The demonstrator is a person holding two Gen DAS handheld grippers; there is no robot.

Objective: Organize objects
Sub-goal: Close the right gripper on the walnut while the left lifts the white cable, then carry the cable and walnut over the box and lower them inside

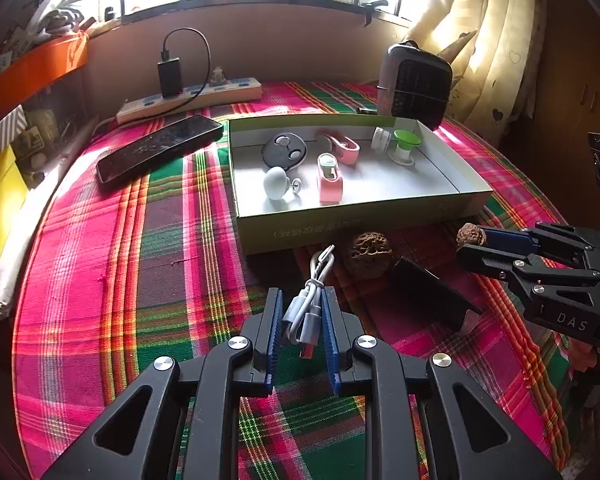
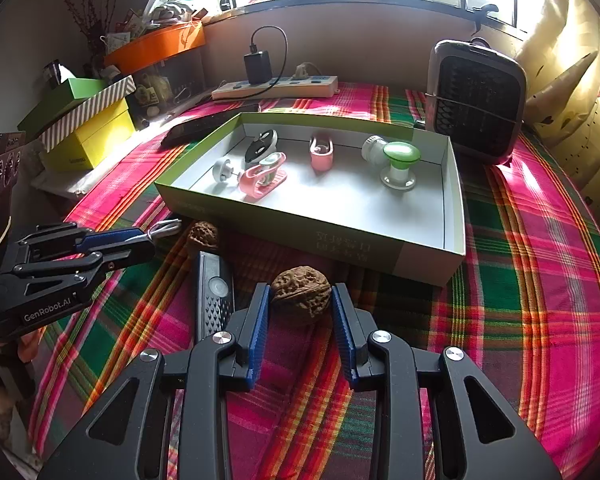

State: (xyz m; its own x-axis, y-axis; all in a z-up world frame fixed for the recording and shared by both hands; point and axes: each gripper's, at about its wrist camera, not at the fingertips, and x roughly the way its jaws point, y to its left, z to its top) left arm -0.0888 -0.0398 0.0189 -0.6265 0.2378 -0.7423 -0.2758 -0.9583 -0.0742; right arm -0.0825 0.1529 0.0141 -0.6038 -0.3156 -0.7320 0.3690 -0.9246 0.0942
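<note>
White cable: bundled USB cable (image 1: pixel 306 308) pinched between the left gripper (image 1: pixel 303 332) pads.
Right gripper (image 2: pixel 300 322): jaws clamp a walnut (image 2: pixel 300 294).
Box (image 2: pixel 396 262): just beyond both.

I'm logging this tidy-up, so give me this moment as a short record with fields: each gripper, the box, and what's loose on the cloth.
left gripper: shut on white cable
right gripper: closed around a walnut
box: open, holds small pink, white and green items
loose on cloth: second walnut, black remote
</note>
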